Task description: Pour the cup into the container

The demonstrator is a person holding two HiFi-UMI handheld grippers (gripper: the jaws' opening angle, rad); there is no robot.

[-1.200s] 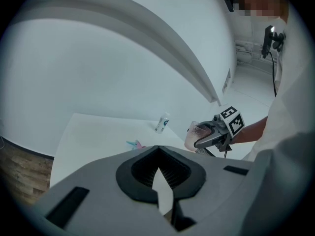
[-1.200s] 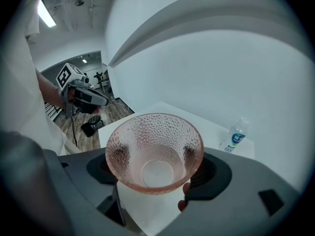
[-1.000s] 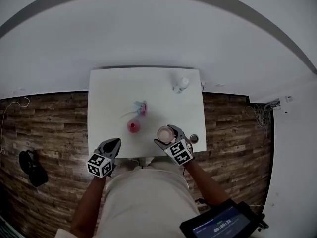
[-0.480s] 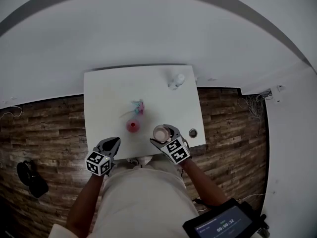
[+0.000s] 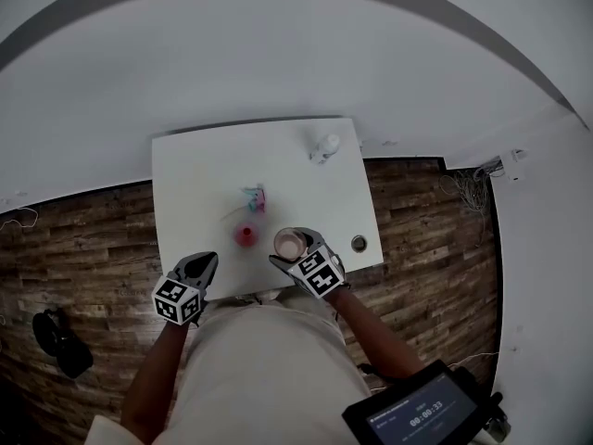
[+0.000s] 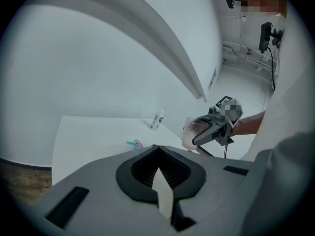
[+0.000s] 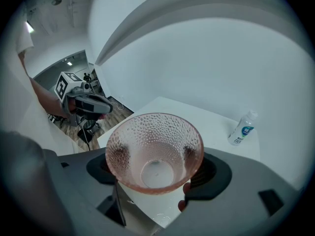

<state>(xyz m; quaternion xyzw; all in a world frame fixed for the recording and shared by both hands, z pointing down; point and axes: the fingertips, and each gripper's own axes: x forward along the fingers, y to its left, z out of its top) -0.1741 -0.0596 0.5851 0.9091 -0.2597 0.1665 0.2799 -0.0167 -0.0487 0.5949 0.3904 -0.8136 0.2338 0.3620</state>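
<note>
Pink cup held over the near edge of the tabletop

The right claw (image 5: 293, 251) is closed on the sides of a pink dimpled see-through plastic cup (image 7: 154, 151), roughly upright, mouth open to the right gripper view. In the head view the cup hangs over the near strip of the white tabletop (image 5: 199, 179), just right of the small round red container (image 5: 246, 235) and not touching it. The left claw (image 6: 161, 188) has its jaws together on nothing and sits off the tabletop's near edge at the left corner. Bare tabletop lies left of and behind the container, apart from a small blue-and-pink object (image 5: 253, 197); a white plastic bottle (image 5: 324, 146) stands by the far right corner.
</note>
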